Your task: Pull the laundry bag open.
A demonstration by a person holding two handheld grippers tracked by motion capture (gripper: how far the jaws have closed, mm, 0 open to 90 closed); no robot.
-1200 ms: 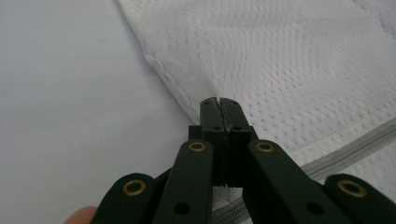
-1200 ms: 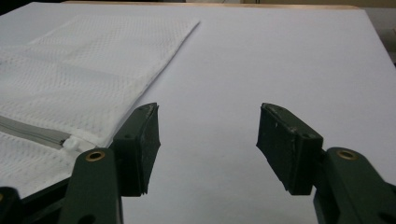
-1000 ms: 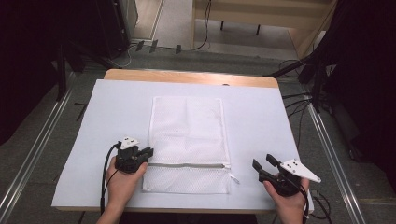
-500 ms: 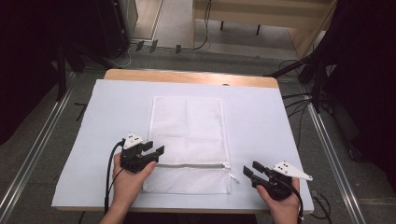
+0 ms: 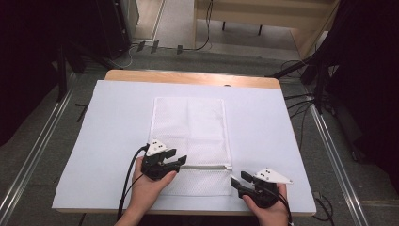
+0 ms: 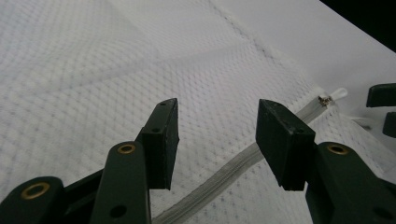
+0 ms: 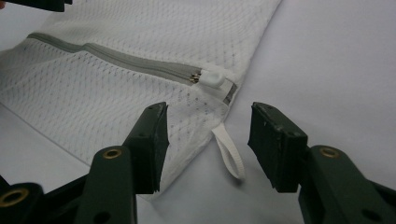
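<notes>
Moved since the earlier frames: your left tongs have come in from the bag's left edge onto the mesh over the zip line, and their jaws have just been opening, nothing between them. Your right tongs have slid in from the right toward the bag's near right corner; their jaws closed partway, then opened a little, with only the loop lying between them, unpressed.

Item: white mesh laundry bag, flat, lengthwise at the middle of the counter, zip end toward you.
Fittings: grey zipper running across the near end, closed as far as can be seen; white slider parked at the right end; white hanging loop trailing from the corner onto the counter.
Left tongs: half open, hovering just above the mesh beside the zip; whether they touch the cloth cannot be told.
Right tongs: half open, level with the corner, loop and bag edge in the gap.

Step in hand, by judgement: approach for unzipping, one side to pin, the other to pull.

Next move calls for: you settle the left tongs on the mesh near the zip to hold it, then lift the right tongs from loop to slider and close squarely on it.
</notes>
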